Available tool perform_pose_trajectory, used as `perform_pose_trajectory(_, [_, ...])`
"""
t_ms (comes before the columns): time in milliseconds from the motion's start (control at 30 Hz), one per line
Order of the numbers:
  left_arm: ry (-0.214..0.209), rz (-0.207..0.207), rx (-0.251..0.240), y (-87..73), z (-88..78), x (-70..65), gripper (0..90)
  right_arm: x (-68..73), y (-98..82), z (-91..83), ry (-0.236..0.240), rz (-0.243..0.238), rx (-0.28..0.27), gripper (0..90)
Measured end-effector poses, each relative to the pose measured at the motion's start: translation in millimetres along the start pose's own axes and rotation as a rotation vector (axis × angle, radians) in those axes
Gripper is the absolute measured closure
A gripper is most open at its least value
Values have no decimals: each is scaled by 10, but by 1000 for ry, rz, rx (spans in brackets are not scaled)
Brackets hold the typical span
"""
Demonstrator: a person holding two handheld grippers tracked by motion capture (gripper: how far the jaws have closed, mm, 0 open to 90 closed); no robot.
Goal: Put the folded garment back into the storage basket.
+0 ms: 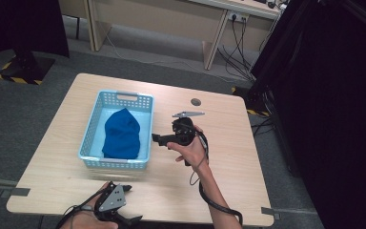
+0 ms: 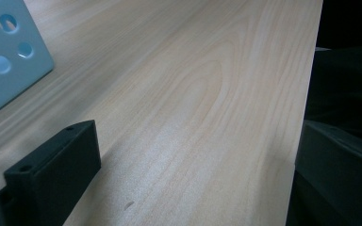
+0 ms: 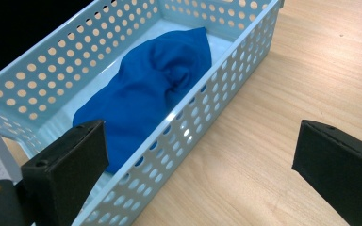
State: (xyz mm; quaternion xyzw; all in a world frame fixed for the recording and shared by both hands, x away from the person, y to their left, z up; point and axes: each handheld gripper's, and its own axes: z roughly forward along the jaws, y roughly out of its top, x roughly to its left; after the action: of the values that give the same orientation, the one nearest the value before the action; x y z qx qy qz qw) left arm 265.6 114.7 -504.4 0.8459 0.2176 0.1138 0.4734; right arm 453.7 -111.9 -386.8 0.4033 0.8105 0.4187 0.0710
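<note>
My left gripper (image 1: pixel 124 204) sits low at the near edge of the table (image 1: pixel 228 143), clear of the basket (image 1: pixel 91 138), whose perforated corner lies just ahead of and beyond its one visible jaw; with a single jaw in sight I cannot tell how the pair stands. My right gripper (image 1: pixel 164 139) hangs just beside the basket's long wall, jaws spread wide and holding nothing. The blue cloth (image 3: pixel 146 94) lies bunched inside the basket, ahead of my right gripper's one jaw, while the other jaw stands over bare wood.
</note>
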Motion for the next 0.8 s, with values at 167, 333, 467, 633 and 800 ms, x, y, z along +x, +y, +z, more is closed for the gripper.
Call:
perform_pose_trajectory(167, [1,2,0,0,0,1,0,-33,-44,-27,-3,2,0,44])
perform_pose_trajectory(333, [-1,-2,0,0,1,-1,0,-67,-90,-44,-5,14,-2,45])
perform_pose_trajectory(467, [0,-2,-1,0,1,-1,0,-90,-133,-53,-4,19,-1,45])
perform_pose_trajectory(633, [1,-1,-2,-1,3,-1,0,-115,-184,-76,-6,19,0,45])
perform_pose_trajectory(800, [4,11,-6,3,3,6,0,-141,-230,-99,-10,26,-2,45])
